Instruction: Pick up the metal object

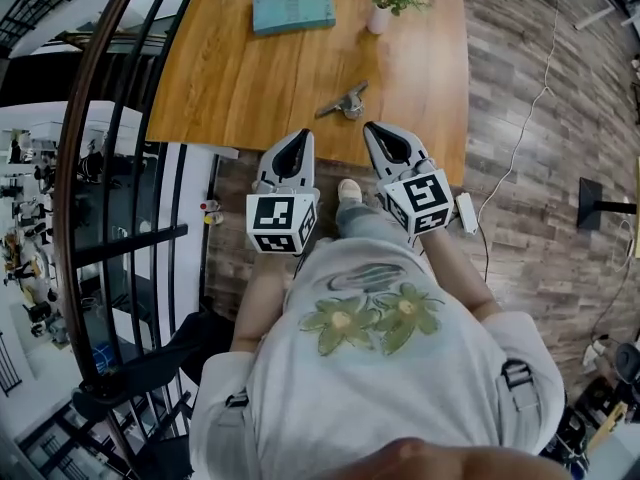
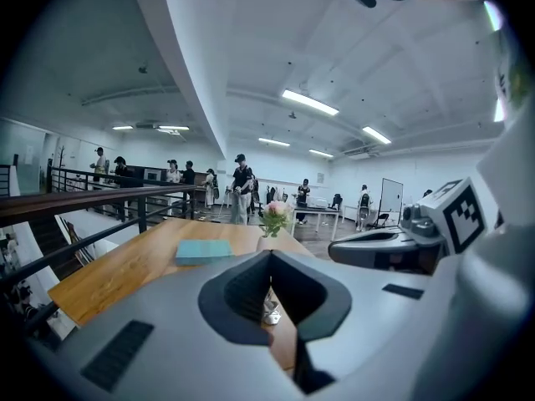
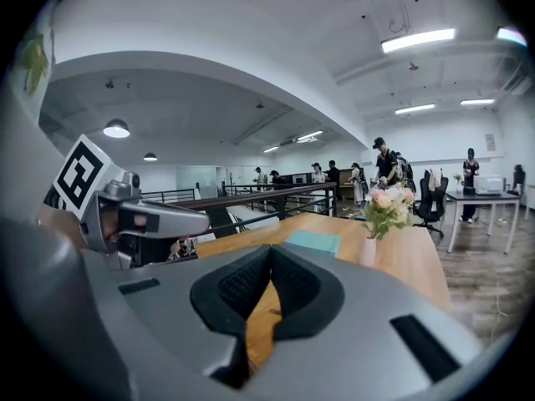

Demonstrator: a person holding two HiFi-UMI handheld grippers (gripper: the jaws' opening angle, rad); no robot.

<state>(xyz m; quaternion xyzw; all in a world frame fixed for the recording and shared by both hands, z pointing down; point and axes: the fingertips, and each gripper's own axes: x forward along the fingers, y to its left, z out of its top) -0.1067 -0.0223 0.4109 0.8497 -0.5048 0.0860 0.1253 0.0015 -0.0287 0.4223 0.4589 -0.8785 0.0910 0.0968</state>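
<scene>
- On the table [image 1: 230, 78], close to its near edge, the metal object [image 1: 343, 100] lies flat on bare wood with nothing touching it.
- At that near edge we hold the left gripper [image 1: 300, 136] and the right gripper [image 1: 372, 128] side by side, their tips just over the wood.
- Both point toward the far end.
- The metal object sits ahead of the 2 tips and between them, near both but clear of each.
- Left gripper: its own view shows the jaws closed tip to tip, gripping nothing.
- Through the gap behind those tips we see the metal object on the wood beyond.
- Right gripper: its own view shows the jaws together and empty, with only bare wood in the gap.
- Each marker cube faces up at us in the head view.
- Far end of the table: 1 teal book [image 1: 293, 9] lies flat, and a vase [image 1: 379, 20] of pink flowers stands to its right, apart from it.
- Left of the table runs a dark railing [image 1: 130, 245]; to the right is plank floor [image 1: 560, 118].
- Both gripper views show people [image 2: 242, 186] standing in the background, well beyond the table.
</scene>
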